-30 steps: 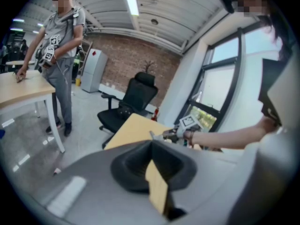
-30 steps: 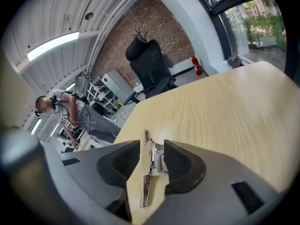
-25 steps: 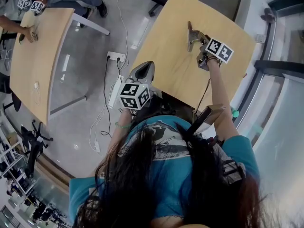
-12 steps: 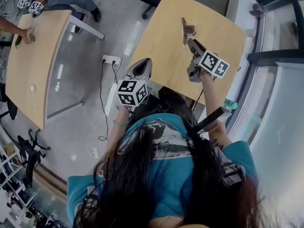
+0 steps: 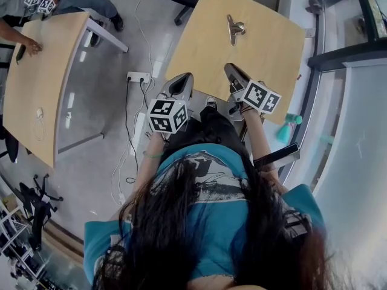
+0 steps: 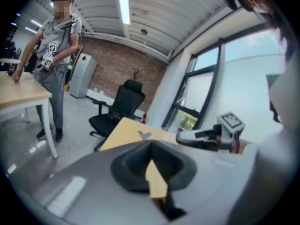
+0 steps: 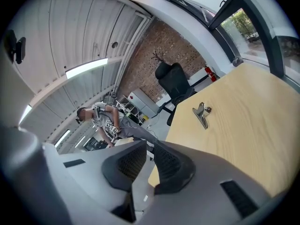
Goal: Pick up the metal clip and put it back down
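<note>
The clip (image 5: 233,28) lies free on the far table (image 5: 275,50), so I'd just keep clear of it, the right gripper (image 5: 233,72) having just narrowed its empty jaws to a slit, the left gripper (image 5: 181,82) closed on nothing.

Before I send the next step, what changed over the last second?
The right gripper drew back from the shiny metal clip toward the person, to the near edge of the light wooden table. Its fingers have just been closing with nothing between them, and a narrow gap is left. The clip lies free on the table where it was. The left gripper stays by the near edge, empty.
</note>
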Demonstrator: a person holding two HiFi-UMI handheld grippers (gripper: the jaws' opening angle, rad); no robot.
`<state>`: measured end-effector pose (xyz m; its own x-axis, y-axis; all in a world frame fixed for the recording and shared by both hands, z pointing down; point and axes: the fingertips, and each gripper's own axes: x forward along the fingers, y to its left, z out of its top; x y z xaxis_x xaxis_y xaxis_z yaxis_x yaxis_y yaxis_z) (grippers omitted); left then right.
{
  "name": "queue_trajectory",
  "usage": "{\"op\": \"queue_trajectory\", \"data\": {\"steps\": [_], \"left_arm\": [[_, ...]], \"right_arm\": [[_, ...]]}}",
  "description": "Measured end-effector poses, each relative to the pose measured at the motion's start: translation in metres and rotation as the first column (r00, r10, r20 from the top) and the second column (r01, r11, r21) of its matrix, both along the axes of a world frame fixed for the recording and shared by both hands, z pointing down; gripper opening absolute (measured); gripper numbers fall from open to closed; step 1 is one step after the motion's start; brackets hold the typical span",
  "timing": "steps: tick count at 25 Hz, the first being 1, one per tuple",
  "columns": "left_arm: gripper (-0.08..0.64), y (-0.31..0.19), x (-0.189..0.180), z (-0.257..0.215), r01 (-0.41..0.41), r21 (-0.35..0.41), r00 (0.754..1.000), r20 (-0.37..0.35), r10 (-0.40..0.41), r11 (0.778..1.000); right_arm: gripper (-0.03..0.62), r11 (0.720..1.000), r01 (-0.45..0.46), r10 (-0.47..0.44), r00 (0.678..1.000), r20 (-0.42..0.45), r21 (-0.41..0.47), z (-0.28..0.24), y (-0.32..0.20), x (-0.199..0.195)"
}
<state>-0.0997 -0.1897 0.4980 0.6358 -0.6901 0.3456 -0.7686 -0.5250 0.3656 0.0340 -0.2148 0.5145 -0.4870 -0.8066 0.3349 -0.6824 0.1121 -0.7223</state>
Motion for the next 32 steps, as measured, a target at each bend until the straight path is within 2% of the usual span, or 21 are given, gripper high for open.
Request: {"op": "queue_trajectory", "data": {"steps": [8, 17, 23, 28, 32], "left_arm": [[0.003, 0.051, -0.016, 0.015, -0.047, -0.042, 0.999, -0.022, 0.046, 0.998], [0.003, 0.082, 0.001, 0.023, -0.116, -0.066, 0.993, -0.032, 0.114, 0.991], [0.003, 0.095, 0.022, 0.014, -0.126, -0.043, 0.992, -0.026, 0.125, 0.991], [0.003, 0.112, 0.039, 0.008, -0.086, -0.039, 0.995, -0.048, 0.084, 0.996], [0.003, 0.143, 0.065, 0.01, -0.067, -0.054, 0.997, -0.049, 0.064, 0.996]], "right_arm": [[0.048, 0.998, -0.029, 0.03, 0.999, 0.031, -0.05, 0.007, 0.077, -0.029], [0.046, 0.994, -0.017, 0.02, 0.999, 0.031, -0.106, 0.022, 0.126, -0.041], [0.041, 0.994, 0.0, 0.002, 1.0, 0.018, -0.105, 0.019, 0.144, -0.026], [0.04, 0.996, 0.028, -0.028, 1.0, -0.003, -0.086, 0.014, 0.17, -0.007], [0.04, 0.995, 0.042, -0.041, 0.999, 0.016, -0.09, 0.009, 0.211, 0.019]]}}
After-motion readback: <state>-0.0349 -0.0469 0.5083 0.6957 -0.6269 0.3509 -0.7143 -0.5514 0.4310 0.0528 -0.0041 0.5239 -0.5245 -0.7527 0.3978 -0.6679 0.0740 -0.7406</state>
